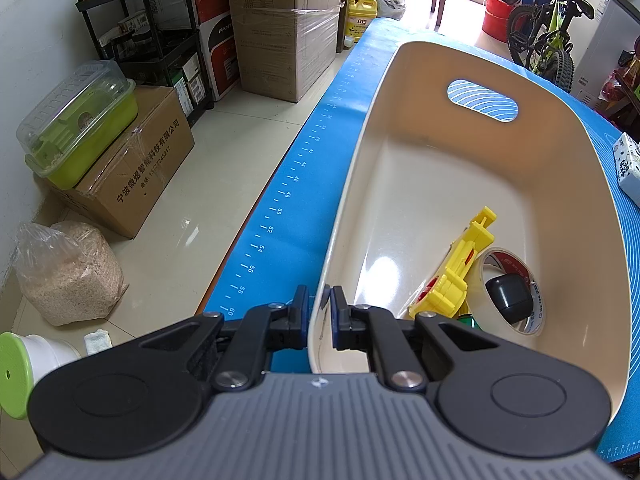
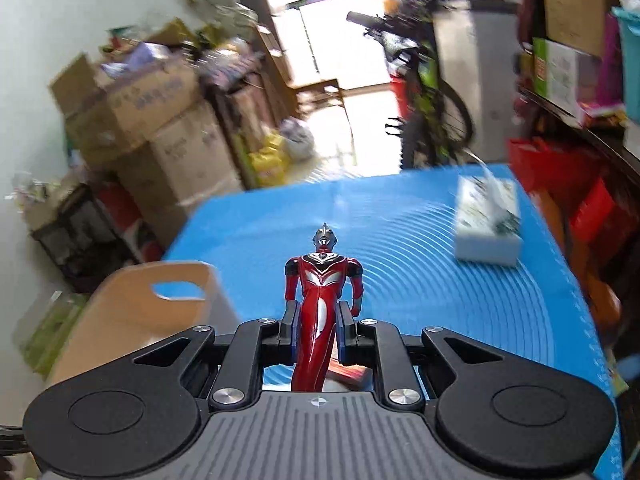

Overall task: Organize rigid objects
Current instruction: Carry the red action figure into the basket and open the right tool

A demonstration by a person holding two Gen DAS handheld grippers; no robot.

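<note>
The left tool [image 1: 320, 300] is clamped on the near rim of the cream tub [image 1: 560, 140], which sits on the blue table [image 1: 288, 184]. Inside lie a yellow toy [image 1: 460, 268] and a tape roll [image 1: 516, 320]. The right tool [image 2: 318, 320] pinches a red figure [image 2: 320, 280] by its legs, above the table beside the tub.

Cluttered home storage room, stacked cardboard boxes [image 1: 280, 28], child's bicycle [image 1: 548, 36], detergent jug [image 1: 362, 16], tiled floor [image 1: 224, 168]

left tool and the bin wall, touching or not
Touching. The left wrist view shows the left tool shut on the bin rim, one pad on each side.
</note>
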